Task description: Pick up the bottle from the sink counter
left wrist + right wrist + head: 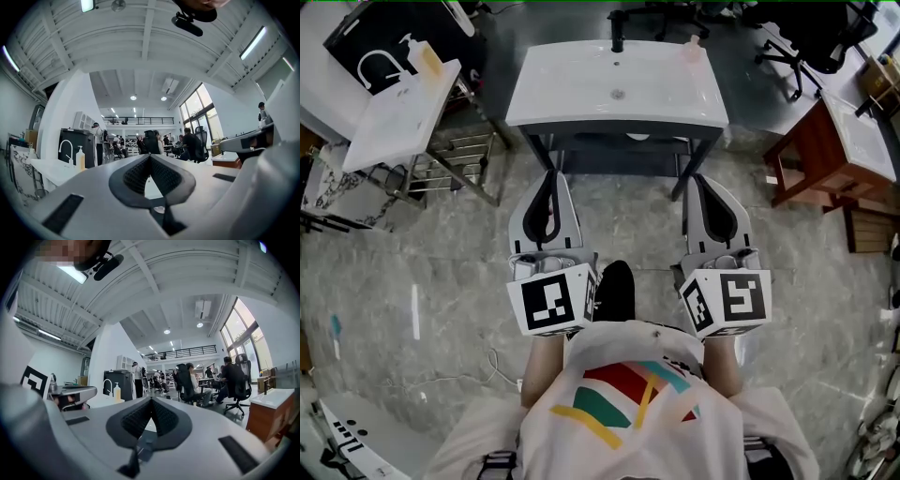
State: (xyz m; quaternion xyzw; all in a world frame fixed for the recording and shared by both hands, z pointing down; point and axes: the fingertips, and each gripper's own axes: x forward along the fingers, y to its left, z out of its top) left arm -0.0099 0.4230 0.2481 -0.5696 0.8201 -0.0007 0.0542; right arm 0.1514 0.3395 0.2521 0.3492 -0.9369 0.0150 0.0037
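Bottle [693, 48]: small, pale, standing upright at the far right corner of the sink counter [572, 98], touched by nothing. Its details are too small to make out in the head view. A black faucet [617, 34] stands at the middle of the counter's far edge, left of the bottle and apart from it, and the drain [618, 93] lies in the basin. The counter rests on a dark frame directly ahead of the person. Left gripper [551, 176]: held on the near side of the counter, short of its front edge and well apart from the bottle. Its own view shows the jaws together at the tips [150, 155] with nothing between them. Right gripper [701, 178]: level with the left one, likewise short of the counter; its own view shows the jaws closed tip to tip [151, 398], empty. The marker cubes [551, 301] [727, 300] sit at the rear of each gripper, with one dark shoe [615, 289] between them on the grey stone-patterned floor. To the left stands a second basin [398, 122] carrying a white faucet [379, 64] and a soap dispenser [427, 58]. To the right stands a wooden cabinet [811, 155] with a white top.
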